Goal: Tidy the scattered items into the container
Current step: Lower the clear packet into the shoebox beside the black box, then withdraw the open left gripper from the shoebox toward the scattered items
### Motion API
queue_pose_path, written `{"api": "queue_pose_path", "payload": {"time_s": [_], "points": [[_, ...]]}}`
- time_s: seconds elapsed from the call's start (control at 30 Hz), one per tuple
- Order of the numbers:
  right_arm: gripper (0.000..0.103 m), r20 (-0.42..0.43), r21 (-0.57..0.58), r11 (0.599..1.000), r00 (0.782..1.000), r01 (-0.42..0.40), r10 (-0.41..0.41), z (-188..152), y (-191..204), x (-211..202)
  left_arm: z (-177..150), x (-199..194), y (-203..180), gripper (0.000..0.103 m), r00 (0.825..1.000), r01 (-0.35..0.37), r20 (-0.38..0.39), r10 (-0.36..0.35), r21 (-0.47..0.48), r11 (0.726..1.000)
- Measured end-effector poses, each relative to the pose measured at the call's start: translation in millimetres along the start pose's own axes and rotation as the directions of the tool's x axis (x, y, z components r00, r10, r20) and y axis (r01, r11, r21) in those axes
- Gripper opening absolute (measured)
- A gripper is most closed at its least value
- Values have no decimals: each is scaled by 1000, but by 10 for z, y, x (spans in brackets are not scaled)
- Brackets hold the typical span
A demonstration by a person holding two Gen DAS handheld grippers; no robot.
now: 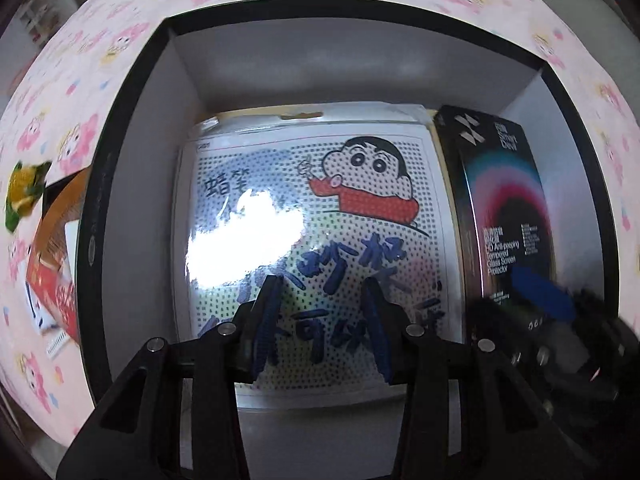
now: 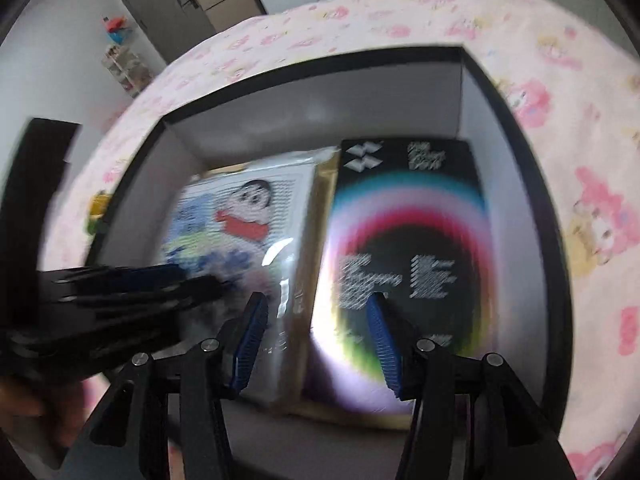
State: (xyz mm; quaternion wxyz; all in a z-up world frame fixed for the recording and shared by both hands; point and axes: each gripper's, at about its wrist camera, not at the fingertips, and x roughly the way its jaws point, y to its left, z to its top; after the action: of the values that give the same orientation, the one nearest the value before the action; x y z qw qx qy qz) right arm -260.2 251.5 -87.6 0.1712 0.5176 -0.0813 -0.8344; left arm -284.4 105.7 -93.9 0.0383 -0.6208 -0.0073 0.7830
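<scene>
Left of the left gripper (image 1: pixel 322 320), outside the container wall, lies what is left to tidy: a yellow-and-green crinkly packet (image 1: pixel 25 196) and a flat orange-and-red printed card packet (image 1: pixel 54 276), both resting on the pink cartoon-print bedsheet (image 1: pixel 100 52). They are well apart from the jaws, off to their left, and the left hand is clearly the nearer one; the card packet's long axis seems to run diagonally away from the box.

The left gripper itself hangs inside the black-rimmed, white-walled cardboard box (image 1: pixel 120 168), pointing steeply down, its blue ribbed pads apart with nothing between them. Directly beneath lies a glossy plastic-sleeved sheet with a dotted cartoon boy print (image 1: pixel 320 208), flat on the box floor and throwing a strong glare.

Just right of it stands a slim black glossy screen-protector box with a rainbow ring (image 2: pixel 404 216), its long axis running away from the jaws. The right gripper (image 2: pixel 318 344) hovers over the seam between the two, pads apart and empty. I judge both items already stowed.
</scene>
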Motion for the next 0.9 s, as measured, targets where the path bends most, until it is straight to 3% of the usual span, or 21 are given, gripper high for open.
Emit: {"api": "queue_pose_path", "payload": {"time_s": [0.1,0.23,0.3,0.37,0.5,0.6,0.9], "points": [[48,11,-52,997,998,59,-59,-69,53,-20,-34,-16,-27,44,1000,10,-27,-10,6,1000],[48,22,-55,995,997,82,-80,-123,57,-97,-183,-92,22,44,993,115,-25,-116,-22,993],[48,52,-34,994,993,106,-104,-157,50,-197,-289,-197,80,44,984,176,20,-175,-53,983],[48,97,-8,991,986,135,-133,-203,81,-343,-422,-395,111,44,976,194,109,-187,-60,979],[48,185,28,989,971,148,-151,-349,224,-660,-683,-887,114,44,941,230,259,-218,-16,973],[48,235,55,988,960,142,-151,-499,360,-943,-914,-1308,104,46,909,218,354,-221,49,975],[50,360,59,990,922,129,-141,-893,894,-1696,-1546,-2110,173,46,849,217,457,-266,157,963]]}}
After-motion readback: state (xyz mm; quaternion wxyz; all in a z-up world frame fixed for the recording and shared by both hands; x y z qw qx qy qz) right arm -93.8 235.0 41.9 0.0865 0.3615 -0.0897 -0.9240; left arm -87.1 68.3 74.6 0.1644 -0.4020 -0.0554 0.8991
